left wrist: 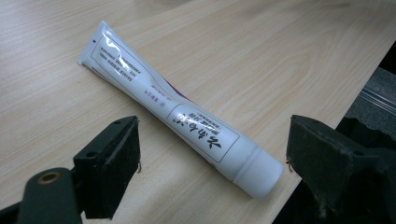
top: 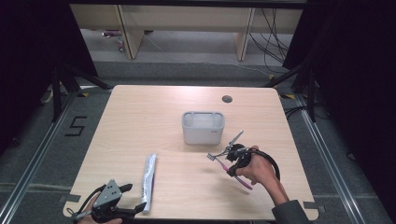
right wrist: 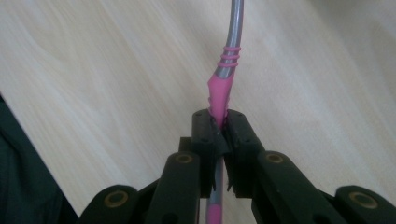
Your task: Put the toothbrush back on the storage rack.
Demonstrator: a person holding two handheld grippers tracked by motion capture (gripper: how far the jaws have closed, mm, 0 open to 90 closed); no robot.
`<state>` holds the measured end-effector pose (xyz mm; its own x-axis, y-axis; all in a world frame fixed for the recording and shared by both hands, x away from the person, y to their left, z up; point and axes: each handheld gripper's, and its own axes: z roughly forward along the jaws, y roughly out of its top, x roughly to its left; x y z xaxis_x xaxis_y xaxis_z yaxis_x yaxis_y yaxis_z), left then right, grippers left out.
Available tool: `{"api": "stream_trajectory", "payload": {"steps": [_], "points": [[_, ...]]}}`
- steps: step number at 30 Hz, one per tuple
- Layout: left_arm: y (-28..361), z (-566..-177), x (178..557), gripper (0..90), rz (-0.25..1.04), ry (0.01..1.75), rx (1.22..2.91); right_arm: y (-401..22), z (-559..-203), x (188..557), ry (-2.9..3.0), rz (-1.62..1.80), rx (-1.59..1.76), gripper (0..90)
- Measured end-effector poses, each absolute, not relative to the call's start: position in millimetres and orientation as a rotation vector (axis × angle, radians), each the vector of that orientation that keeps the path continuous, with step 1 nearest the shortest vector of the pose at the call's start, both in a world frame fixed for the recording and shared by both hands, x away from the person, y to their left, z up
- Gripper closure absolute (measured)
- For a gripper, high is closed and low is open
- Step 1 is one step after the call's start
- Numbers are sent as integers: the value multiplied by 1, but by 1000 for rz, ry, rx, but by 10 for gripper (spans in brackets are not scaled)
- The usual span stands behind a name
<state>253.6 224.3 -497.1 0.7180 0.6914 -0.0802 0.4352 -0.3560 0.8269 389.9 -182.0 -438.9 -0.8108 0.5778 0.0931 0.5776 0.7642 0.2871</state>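
A pink and grey toothbrush point(top: 229, 164) hangs just above the table at the right, its bristled head point(top: 211, 157) pointing left. My right gripper point(top: 235, 161) is shut on its handle; in the right gripper view the two pads pinch the pink grip of the toothbrush point(right wrist: 219, 91). A white toothpaste tube point(top: 148, 183) lies near the front left edge, cap toward me. My left gripper point(top: 133, 198) stands open at the table's front left corner, and in the left gripper view the toothpaste tube point(left wrist: 187, 121) lies between and ahead of the spread jaws, untouched.
A white rectangular container point(top: 202, 127) stands at the table's middle. A round cable hole point(top: 227, 99) sits near the back edge. The table's front edge point(left wrist: 327, 135) runs close beside the tube's cap.
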Motion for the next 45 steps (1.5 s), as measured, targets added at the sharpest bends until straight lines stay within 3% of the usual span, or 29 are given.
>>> {"api": "stream_trajectory", "payload": {"steps": [23, 45], "points": [[224, -497, 253, 173, 350, 862, 1999, -192, -409, 387, 2673, 987, 998, 832], [224, -497, 253, 173, 348, 861, 1997, -189, -387, 411, 2394, 1310, 1022, 832]]}}
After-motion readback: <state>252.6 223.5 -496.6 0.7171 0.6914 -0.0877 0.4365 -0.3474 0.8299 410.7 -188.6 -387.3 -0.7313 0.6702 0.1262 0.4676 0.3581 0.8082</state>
